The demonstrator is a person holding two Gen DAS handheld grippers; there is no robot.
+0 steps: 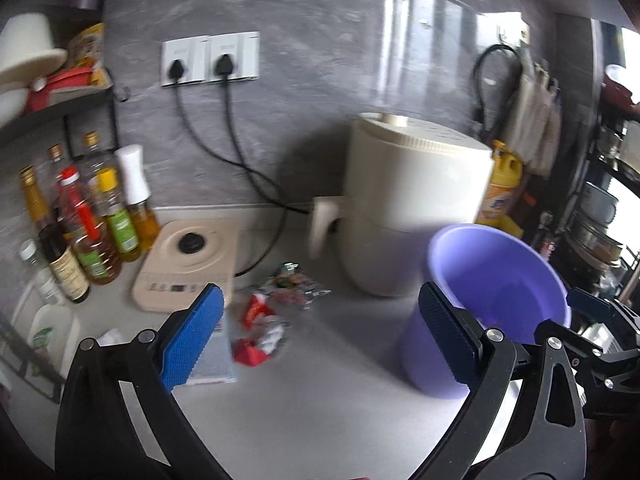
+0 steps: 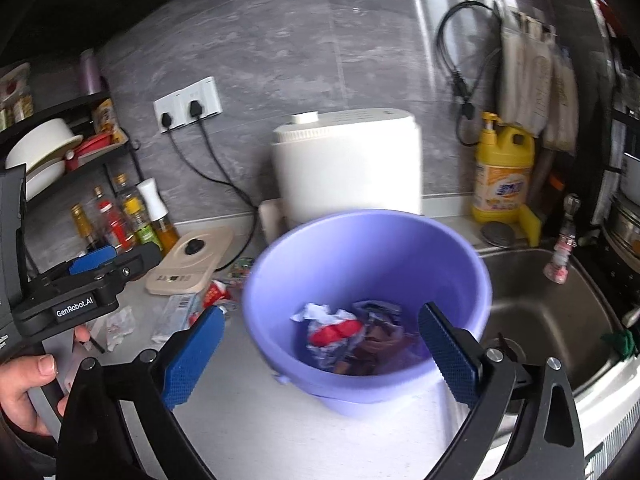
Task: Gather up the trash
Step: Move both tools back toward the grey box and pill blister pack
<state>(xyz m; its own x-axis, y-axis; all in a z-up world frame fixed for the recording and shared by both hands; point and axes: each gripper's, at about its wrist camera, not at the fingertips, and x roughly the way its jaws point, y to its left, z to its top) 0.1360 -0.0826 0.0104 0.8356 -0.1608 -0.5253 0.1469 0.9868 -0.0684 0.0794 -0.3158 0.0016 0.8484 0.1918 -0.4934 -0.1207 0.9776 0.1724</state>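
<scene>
Left wrist view: the left gripper (image 1: 320, 336) has its fingers spread wide and empty; wrappers (image 1: 266, 320) lie on the tabletop (image 1: 320, 412) between them. The purple bucket (image 2: 360, 280) of trash sits between the right gripper's (image 2: 320, 356) equally spread, empty fingers.

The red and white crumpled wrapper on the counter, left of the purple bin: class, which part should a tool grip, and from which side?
Grip the red and white wrapper across its raised crumpled folds, coming from above and in front. It lies loose on the counter, and the side towards the open left tool looks clear; other litter crowds behind.
</scene>
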